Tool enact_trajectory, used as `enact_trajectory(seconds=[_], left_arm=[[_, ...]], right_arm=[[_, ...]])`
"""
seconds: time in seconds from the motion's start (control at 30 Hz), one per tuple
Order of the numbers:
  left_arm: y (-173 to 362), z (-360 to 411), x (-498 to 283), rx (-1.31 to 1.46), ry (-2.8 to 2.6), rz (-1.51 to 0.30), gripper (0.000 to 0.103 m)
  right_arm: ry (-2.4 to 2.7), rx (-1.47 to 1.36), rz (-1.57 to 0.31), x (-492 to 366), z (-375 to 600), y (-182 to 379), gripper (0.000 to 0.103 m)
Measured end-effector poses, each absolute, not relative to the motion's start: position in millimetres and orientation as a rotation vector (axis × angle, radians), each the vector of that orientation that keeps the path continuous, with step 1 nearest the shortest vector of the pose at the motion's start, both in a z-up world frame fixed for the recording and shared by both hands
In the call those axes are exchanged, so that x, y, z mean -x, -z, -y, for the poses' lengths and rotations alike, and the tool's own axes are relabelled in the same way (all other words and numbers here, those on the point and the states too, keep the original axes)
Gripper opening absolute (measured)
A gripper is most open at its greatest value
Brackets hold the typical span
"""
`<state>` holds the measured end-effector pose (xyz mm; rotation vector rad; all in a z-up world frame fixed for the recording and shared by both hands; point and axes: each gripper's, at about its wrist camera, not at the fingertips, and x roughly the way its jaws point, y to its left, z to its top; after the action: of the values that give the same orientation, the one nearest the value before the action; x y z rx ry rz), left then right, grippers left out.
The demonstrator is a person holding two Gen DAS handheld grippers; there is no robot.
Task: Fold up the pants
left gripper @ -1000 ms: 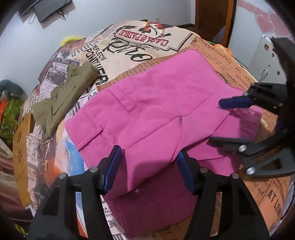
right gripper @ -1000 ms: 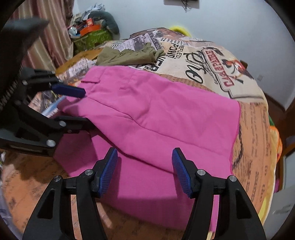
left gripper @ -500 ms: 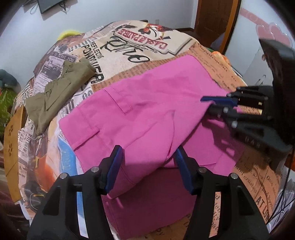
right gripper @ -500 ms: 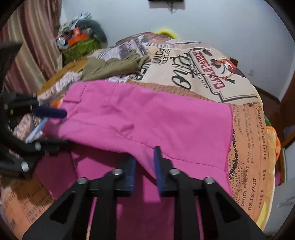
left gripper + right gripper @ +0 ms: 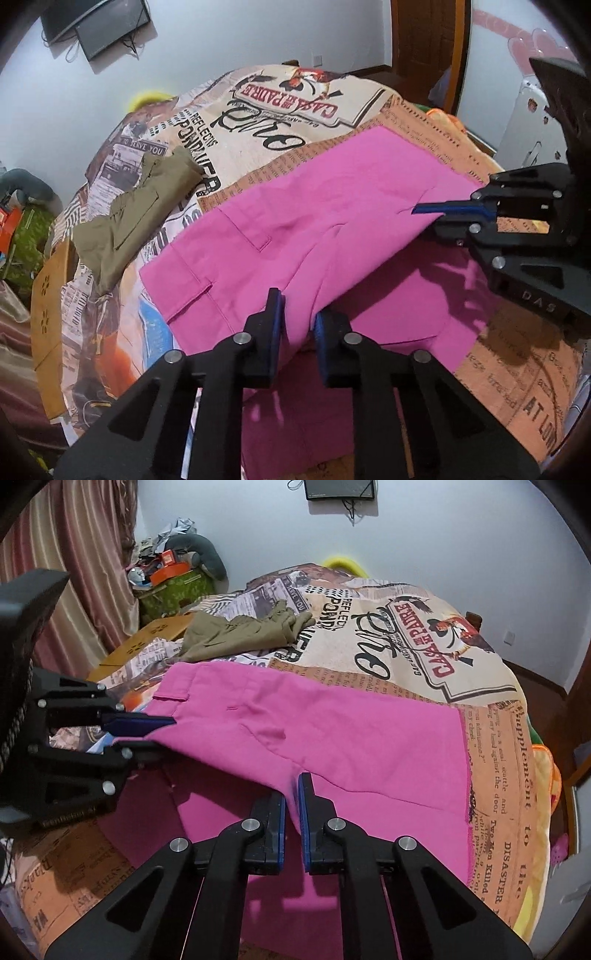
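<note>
Left gripper (image 5: 298, 325): jaws closing, a raised ridge of the pink pants (image 5: 332, 221) pinched between the blue pads near the waistband side.
Right gripper (image 5: 291, 805): jaws together, clamped on the near fold edge of the pink pants (image 5: 332, 731).
Pink pants: lying across the bed (image 5: 524, 387), upper layer lifted at both grip points, lower layer flat beneath and shadowed.
Waistband: on the pants' left end, belt loop and pocket flap showing on top.
Olive garment (image 5: 133, 218): crumpled on the bed, beyond the pants' waistband end, apart from them.
Green bin (image 5: 177, 590): on the floor past the olive garment, heaped with orange boxes and a grey cushion.
Bed cover: newspaper print, bare on the far side of the pants and along their hem end.
Bed edge: close to the pants' hem end; an orange item sits just over that edge.
Wall screen (image 5: 340, 489): on the white wall, well beyond the pants.
</note>
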<state>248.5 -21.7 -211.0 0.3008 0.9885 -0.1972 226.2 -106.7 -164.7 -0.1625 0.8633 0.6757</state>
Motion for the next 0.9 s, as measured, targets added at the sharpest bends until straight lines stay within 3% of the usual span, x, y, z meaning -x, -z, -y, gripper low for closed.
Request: enact_trajectory(seconds=[0.9], left_arm=[[222,30,-192,-0.256,0.266,-1.041,0.015]], right_arm=[[-0.714,0.198,-0.905,-174,121,169,0.005]])
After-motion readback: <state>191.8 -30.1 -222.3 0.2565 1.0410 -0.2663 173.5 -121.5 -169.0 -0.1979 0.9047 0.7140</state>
